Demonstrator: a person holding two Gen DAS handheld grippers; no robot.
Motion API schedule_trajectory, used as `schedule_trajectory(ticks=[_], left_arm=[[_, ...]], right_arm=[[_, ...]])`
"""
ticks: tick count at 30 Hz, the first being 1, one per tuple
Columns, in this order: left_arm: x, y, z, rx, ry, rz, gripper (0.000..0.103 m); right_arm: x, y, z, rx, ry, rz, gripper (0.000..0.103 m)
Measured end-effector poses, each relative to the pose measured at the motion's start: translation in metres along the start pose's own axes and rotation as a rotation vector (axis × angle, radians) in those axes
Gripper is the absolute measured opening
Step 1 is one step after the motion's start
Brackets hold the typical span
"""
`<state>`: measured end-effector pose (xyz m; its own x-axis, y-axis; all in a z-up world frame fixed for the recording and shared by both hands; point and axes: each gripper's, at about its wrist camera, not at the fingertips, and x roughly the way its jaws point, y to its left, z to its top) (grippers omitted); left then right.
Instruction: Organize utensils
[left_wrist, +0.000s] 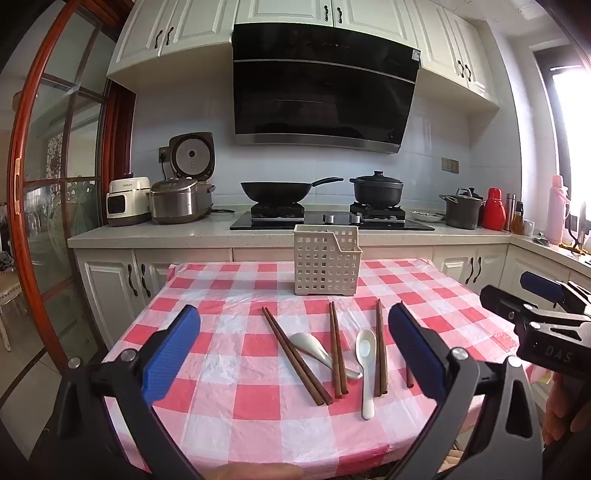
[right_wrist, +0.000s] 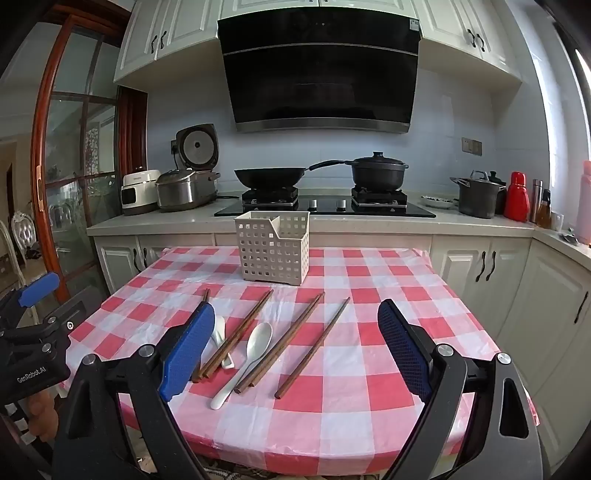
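A white lattice utensil basket (left_wrist: 325, 265) (right_wrist: 273, 251) stands at the far middle of the table with the red-and-white checked cloth (left_wrist: 258, 398) (right_wrist: 351, 406). In front of it lie several brown chopsticks (left_wrist: 295, 357) (right_wrist: 312, 349) and two white spoons (left_wrist: 366, 363) (right_wrist: 251, 354), one spoon (left_wrist: 314, 349) partly under chopsticks. My left gripper (left_wrist: 295, 354) is open and empty, held above the near table edge. My right gripper (right_wrist: 295, 350) is open and empty too; it also shows at the right of the left wrist view (left_wrist: 535, 306).
Behind the table runs a counter (left_wrist: 221, 230) with a hob, a black wok (left_wrist: 280, 190), a black pot (left_wrist: 376, 188), rice cookers (left_wrist: 177, 201) and bottles (left_wrist: 493, 208). A glass door with a red frame (left_wrist: 22, 184) is at the left.
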<state>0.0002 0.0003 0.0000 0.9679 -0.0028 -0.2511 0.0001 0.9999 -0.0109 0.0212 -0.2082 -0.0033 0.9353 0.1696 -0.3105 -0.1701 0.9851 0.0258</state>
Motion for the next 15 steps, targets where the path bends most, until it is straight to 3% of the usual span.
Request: schedule_trajectory(ticks=[15], left_arm=[[-0.0006, 0.0015, -0.0001, -0.001, -0.002, -0.003, 0.098]], right_arm=[[0.0044, -0.004, -0.0016, 0.021, 0.028, 0.028, 0.084]])
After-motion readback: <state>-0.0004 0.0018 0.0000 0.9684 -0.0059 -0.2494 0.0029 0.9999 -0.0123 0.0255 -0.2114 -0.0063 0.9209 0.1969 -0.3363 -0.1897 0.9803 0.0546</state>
